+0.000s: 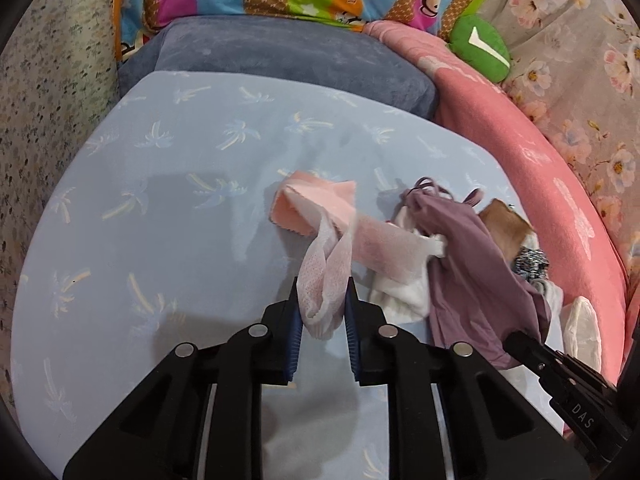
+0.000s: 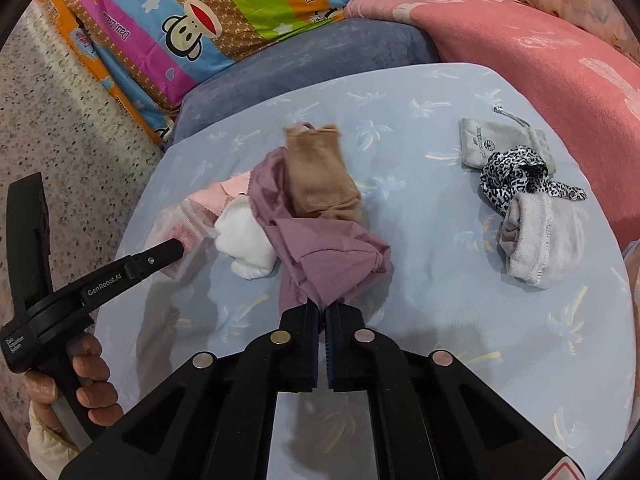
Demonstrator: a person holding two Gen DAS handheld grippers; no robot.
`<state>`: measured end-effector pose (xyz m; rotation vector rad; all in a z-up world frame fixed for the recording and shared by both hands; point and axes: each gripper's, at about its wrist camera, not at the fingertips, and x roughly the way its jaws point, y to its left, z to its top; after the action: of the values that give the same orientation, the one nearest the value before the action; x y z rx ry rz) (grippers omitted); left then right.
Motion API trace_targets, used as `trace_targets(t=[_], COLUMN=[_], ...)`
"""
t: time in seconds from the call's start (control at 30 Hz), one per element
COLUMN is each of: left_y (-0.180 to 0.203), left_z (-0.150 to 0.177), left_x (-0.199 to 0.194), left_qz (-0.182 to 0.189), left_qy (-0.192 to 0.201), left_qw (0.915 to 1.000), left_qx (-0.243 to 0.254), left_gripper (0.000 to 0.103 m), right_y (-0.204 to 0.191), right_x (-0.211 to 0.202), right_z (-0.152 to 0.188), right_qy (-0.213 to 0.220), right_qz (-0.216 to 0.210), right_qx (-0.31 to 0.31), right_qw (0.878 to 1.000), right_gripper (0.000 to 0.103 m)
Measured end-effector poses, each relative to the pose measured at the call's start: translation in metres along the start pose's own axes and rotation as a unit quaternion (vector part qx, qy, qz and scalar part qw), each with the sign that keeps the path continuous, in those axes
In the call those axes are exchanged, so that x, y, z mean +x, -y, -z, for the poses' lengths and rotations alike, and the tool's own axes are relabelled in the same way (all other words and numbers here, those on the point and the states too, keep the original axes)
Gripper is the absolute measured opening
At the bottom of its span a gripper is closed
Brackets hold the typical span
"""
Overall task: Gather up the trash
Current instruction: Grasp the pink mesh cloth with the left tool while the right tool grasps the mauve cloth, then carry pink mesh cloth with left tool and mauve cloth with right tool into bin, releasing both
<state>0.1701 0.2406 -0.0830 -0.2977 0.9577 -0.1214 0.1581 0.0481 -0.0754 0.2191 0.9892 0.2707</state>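
Note:
On the light blue sheet (image 1: 160, 184) lies a pile: a pink cloth (image 1: 308, 196), a white cloth (image 1: 404, 300), a mauve cloth (image 1: 472, 264) and a tan sock (image 2: 324, 176). My left gripper (image 1: 323, 300) is shut on a white see-through mesh wrapper (image 1: 324, 276) that trails toward the pile. In the right wrist view the left gripper (image 2: 176, 246) tips sit at that wrapper (image 2: 184, 224), where pink shows through it. My right gripper (image 2: 323, 308) is shut on the near corner of the mauve cloth (image 2: 320, 256). Its finger (image 1: 520, 344) shows at the cloth's edge in the left wrist view.
To the right lie a grey pouch (image 2: 492, 144), a leopard-print band (image 2: 516, 176) and a grey-white sock (image 2: 540, 236). A grey-blue pillow (image 1: 280, 52), a striped cartoon pillow (image 2: 180, 28), a pink blanket (image 2: 540, 68) and a green plush (image 1: 480, 48) border the sheet. A person's hand (image 2: 92, 384) holds the left gripper.

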Motion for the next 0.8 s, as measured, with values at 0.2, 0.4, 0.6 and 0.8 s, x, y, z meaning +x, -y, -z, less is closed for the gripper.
trace_targets(t=[0.2,0.4,0.6,0.8], left_y=[0.024,0.054,0.085,0.123], left_z=[0.002,0.003,0.007,0.013], left_x=[-0.028,-0.054,-0.075,-0.093], left_qz=[0.018,0.037,0.062,0.087], left_qy=[0.026,0.051,0.07,0.086], left_qw=[0.9993,0.9968,0.9925,0.9858], left_qx=[0.02,0.049,0.079,0.115], left_gripper=[0.019,0.019,0.019,0.019], right_y=[-0.01,-0.01,0.0,0.024], right_x=[-0.042,-0.093,-0.145,-0.196], right_z=[-0.005,-0.01,-0.016,-0.017], right_qy=[0.041,0.09,0.139,0.188], right_qz=[-0.011,-0.02,-0.021,-0.014], right_qx=[-0.009,-0.005,0.003,0.019], right_qw=[0.999,0.996,0.99,0.982], right_gripper=[0.002,0.002,0.002,0.002])
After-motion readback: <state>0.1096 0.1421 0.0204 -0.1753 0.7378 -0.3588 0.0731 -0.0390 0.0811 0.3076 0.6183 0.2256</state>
